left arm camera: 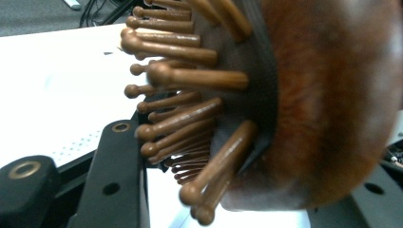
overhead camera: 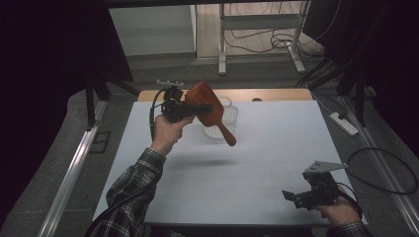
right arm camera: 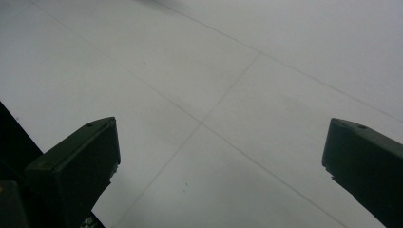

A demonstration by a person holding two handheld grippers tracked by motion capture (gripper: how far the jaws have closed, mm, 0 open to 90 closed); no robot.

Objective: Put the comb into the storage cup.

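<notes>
- One wooden hairbrush (overhead camera: 207,106) is in hand, raised above the table in the upper middle of the high view; its round head sits up by the gripper and its handle slants down toward the lower right.
- One left gripper (overhead camera: 193,109) has the brush head clamped between its jaws, which are drawn in about as far as they go on it. In the left gripper view the brush head (left arm camera: 328,95) takes up the right of the frame, with its ball-tipped wooden pins (left arm camera: 190,78) pointing to the left of the frame.
- One right gripper (overhead camera: 296,196) sits low in the lower right of the high view, close over the table. Its jaws stand wide apart with nothing between them, as the right gripper view shows over bare table surface.
- One clear basket (overhead camera: 228,117) with fine ribbed walls stands on the table just behind the brush in the high view, partly hidden by it.
- One white table (overhead camera: 257,168) carries everything; faint seam lines cross its surface (right arm camera: 228,90) in the right gripper view.
- Two plaid sleeves (overhead camera: 133,185) come in from the bottom edge of the high view.
- One white power strip (overhead camera: 344,123) lies on the floor at the right edge of the table.
- No brand, label or writing can be read on any of these.
</notes>
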